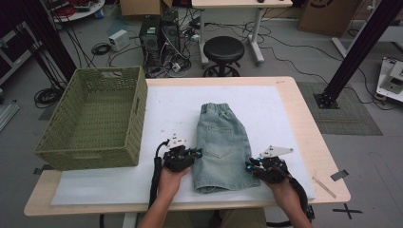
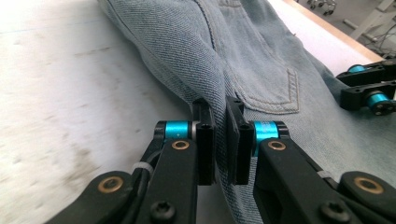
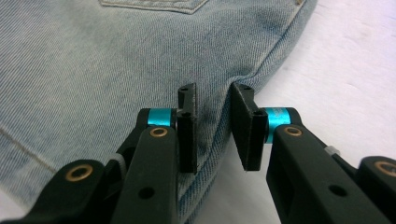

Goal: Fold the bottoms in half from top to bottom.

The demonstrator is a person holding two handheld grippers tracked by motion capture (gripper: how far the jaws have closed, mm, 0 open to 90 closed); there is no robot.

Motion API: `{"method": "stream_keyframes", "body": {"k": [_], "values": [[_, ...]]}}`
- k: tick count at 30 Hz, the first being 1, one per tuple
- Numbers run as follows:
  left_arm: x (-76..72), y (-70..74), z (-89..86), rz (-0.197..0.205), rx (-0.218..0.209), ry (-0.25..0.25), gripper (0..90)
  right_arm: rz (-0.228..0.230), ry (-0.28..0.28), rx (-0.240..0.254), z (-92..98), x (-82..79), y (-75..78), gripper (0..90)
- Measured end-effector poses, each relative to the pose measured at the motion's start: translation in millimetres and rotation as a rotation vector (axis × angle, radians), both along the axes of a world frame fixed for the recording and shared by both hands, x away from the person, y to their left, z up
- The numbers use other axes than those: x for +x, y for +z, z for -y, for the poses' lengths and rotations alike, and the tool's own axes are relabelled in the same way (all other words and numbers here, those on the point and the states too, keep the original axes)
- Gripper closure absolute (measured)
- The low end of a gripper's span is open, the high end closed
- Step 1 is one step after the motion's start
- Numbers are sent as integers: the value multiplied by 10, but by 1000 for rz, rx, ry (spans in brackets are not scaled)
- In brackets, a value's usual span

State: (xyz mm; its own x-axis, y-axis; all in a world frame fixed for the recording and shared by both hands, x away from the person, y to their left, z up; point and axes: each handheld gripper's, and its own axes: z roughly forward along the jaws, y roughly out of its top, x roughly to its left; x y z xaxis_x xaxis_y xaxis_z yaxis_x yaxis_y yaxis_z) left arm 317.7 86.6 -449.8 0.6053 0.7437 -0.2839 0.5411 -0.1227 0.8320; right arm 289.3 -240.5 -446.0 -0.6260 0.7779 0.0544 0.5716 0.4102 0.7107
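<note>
Pale denim shorts (image 1: pixel 222 146) lie flat on the white table cover (image 1: pixel 280 118), waistband toward the far edge and leg hems toward the person, so their long axis runs straight away from the person. The green woven basket (image 1: pixel 95 118) stands just left of the shorts, on the table's left end, and it is empty.

The left gripper (image 1: pixel 197 153) sits at the shorts' left side seam, about level with the back pocket. In the left gripper view the left gripper (image 2: pixel 220 140) has its jaws nearly together, with a raised fold of denim pinched between the pads. The right gripper (image 1: pixel 248 164) is at the opposite side seam, a little nearer the hem. In the right gripper view the right gripper (image 3: pixel 214 128) straddles the seam edge with a gap showing beside the cloth; I cannot tell whether its pads bite.

Both grippers face each other across the short axis, and the left one is nearer the basket. I'd guess a lift or fold comes next.
</note>
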Motion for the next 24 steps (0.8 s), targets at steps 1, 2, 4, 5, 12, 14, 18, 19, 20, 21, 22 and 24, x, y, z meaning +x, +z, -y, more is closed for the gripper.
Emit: {"method": "stream_keyframes", "body": {"k": [1, 2, 4, 5, 12, 14, 18, 19, 20, 21, 22, 24], "values": [[-4, -8, -10, -1, -1, -1, 839, 0, 2, -4, -19, -7, 2, 732], [-7, -17, -25, -12, -8, -4, 838, 2, 5, -6, -29, -7, 1, 731], [11, -16, -42, -27, -16, -5, 808, -1, 7, -8, -38, -2, 9, 720], [29, -9, -45, -31, -14, -4, 755, -3, 10, -6, -29, 5, 14, 707], [205, 89, -106, 3, -49, 43, 403, 55, -15, 67, 112, 42, 133, 613], [267, 131, -116, 10, -64, 35, 357, 60, -14, 73, 134, 48, 142, 574], [374, 233, -102, 61, -65, 21, 310, 121, 5, 87, 141, 23, 172, 508], [409, 263, -92, 68, -62, 21, 288, 131, 10, 94, 142, 19, 183, 489], [439, 291, -82, 85, -55, 22, 283, 137, 13, 102, 140, 17, 191, 466], [485, 324, -67, 91, -42, 25, 283, 145, 15, 104, 138, 13, 197, 439], [525, 348, -53, 88, -43, 29, 283, 156, 22, 102, 137, 14, 200, 415], [585, 387, -22, 100, -33, 29, 272, 168, 24, 99, 135, 7, 200, 357]]}}
